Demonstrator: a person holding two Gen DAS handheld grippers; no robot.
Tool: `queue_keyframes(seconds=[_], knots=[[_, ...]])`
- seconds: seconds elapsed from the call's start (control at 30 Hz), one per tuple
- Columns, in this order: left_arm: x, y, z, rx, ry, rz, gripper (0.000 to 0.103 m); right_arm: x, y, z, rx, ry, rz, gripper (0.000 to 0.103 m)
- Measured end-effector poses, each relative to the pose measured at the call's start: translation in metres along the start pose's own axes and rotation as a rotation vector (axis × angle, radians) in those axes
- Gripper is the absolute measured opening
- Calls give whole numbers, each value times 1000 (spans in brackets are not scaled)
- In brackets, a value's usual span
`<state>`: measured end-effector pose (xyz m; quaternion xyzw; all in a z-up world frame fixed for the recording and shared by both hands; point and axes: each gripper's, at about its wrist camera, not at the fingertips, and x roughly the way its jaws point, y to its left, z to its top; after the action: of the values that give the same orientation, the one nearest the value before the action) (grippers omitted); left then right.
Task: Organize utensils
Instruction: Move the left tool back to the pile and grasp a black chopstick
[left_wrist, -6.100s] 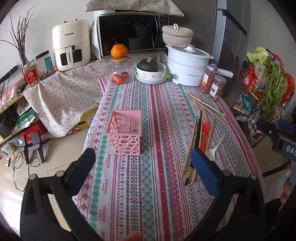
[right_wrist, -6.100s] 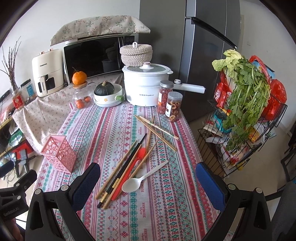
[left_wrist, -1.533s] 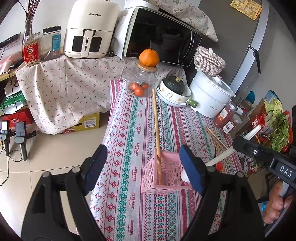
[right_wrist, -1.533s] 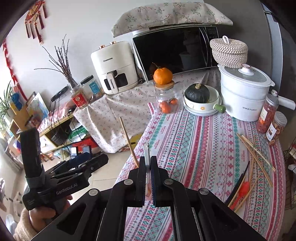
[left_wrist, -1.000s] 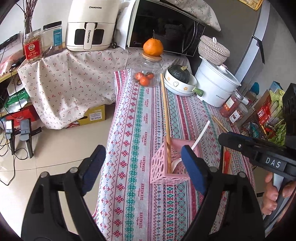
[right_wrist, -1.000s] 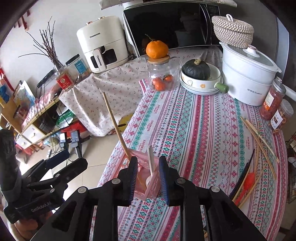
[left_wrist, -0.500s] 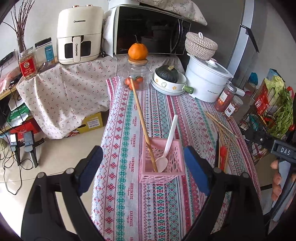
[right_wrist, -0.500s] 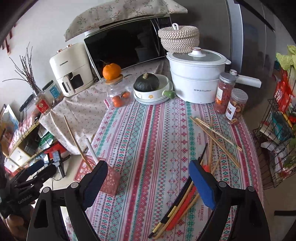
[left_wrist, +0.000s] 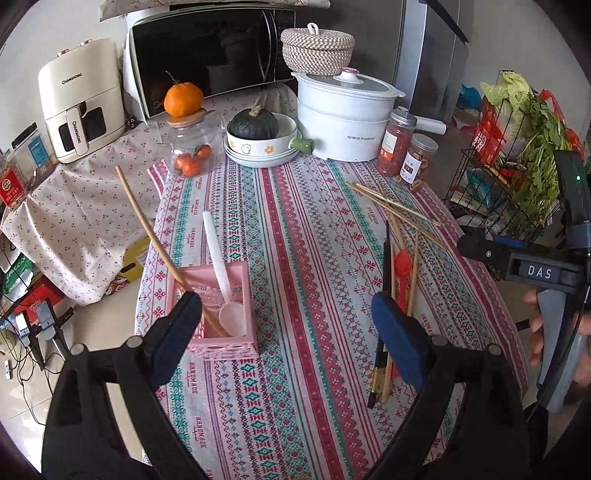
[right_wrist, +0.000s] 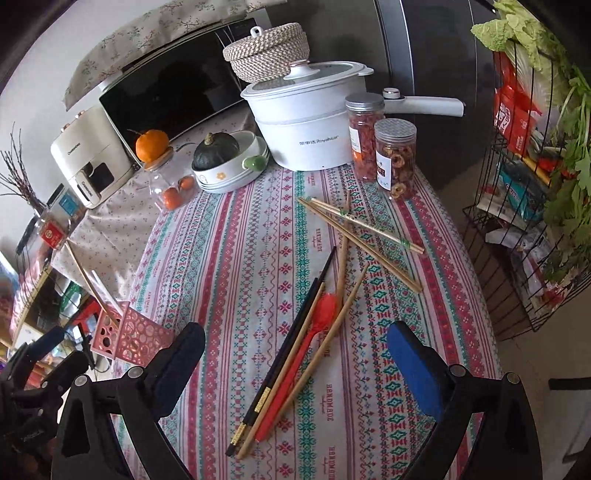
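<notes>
A pink basket (left_wrist: 246, 306) stands near the table's left edge, holding a white spoon (left_wrist: 218, 258) and a wooden chopstick (left_wrist: 147, 225); it also shows in the right wrist view (right_wrist: 136, 338). My left gripper (left_wrist: 286, 336) is open and empty, just in front of the basket. My right gripper (right_wrist: 295, 363) is open and empty above a red spoon (right_wrist: 314, 332), black chopsticks (right_wrist: 295, 325) and wooden chopsticks (right_wrist: 365, 240) lying on the striped tablecloth (right_wrist: 240, 258).
At the back stand a white pot (left_wrist: 343, 118), two jars (left_wrist: 410, 151), a bowl with a squash (left_wrist: 258, 136), a glass jar topped by an orange (left_wrist: 186, 147), a microwave and an air fryer. A wire rack with greens (right_wrist: 546, 184) is right of the table.
My right gripper opened and let the white spoon go into the basket, then drew back over the loose utensils. My left gripper pulled back from the basket.
</notes>
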<state>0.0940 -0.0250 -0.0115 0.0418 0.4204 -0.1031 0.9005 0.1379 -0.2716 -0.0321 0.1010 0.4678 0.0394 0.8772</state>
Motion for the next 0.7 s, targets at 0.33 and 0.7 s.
queue_keyframes(seconds=[0.33,0.7], knots=[[62,-59,11,71,169,-70,93,22,-51,0,-5,80,-98,100],[153,-87,19,-38,355,-222,34,44,-70,6,35,133,-41,100]])
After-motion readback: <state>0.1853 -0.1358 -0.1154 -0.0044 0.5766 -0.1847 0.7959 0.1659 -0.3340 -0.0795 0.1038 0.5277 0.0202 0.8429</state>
